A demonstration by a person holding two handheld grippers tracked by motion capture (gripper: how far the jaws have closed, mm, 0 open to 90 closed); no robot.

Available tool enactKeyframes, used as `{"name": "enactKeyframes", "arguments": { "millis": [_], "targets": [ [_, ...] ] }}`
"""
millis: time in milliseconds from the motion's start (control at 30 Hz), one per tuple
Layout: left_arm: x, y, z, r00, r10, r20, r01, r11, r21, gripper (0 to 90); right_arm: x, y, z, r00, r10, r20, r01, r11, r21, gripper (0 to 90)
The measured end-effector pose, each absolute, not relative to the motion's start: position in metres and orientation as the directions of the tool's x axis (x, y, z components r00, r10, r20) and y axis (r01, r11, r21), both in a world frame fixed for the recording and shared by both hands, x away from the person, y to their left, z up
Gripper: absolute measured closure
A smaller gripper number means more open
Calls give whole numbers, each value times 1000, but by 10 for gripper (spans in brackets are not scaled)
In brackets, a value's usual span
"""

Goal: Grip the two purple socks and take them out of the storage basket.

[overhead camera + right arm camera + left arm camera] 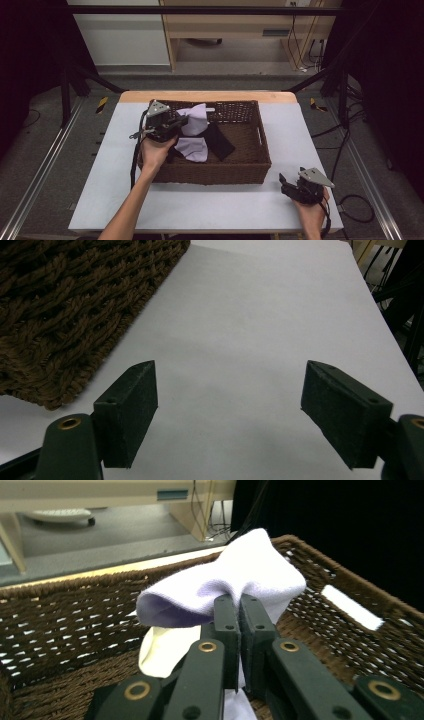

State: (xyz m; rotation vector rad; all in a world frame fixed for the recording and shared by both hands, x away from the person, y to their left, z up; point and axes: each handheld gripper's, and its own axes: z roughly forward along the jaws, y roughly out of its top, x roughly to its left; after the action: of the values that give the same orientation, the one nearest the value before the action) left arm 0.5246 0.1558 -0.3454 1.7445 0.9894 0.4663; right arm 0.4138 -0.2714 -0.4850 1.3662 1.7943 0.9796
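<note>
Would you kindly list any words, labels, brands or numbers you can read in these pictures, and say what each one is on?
None can be read.
The basket, the pale sock held by the left gripper, the black cloth, the table and the right gripper bear no visible lettering.
Yellow-and-black tape on the floor carries stripes, no text.

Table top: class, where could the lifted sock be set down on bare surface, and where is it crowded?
Bare table lies in front of the basket, and right of it by the right gripper. Crowded: inside the basket, around the left gripper and sock.
</note>
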Motion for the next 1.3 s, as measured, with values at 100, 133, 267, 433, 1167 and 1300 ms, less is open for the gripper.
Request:
{"name": "enactKeyframes", "arguments": {
  "millis": [100,133,267,433,1167,1300],
  "targets": [
    [516,157,-340,593,793,-142,390,-129,912,862,414,-272,-485,-226,972,-66,470,168,867,227],
    [513,158,-339,596,790,-141,388,-130,912,862,414,-272,-485,-226,972,-65,471,167,866,226],
    [501,160,-330,606,782,-145,373,-119,920,862,414,-272,-485,-225,972,-65,472,167,866,226],
    [484,166,-316,622,772,-132,340,-113,934,862,414,-272,-485,-223,973,-66,471,167,866,226],
    [405,197,-301,699,705,-122,261,-91,961,861,414,-270,-485,-226,971,-80,469,180,865,226],
    [393,200,-305,708,697,-111,254,-106,961,860,414,-270,-485,-226,970,-84,466,184,866,226]
  ]
}}
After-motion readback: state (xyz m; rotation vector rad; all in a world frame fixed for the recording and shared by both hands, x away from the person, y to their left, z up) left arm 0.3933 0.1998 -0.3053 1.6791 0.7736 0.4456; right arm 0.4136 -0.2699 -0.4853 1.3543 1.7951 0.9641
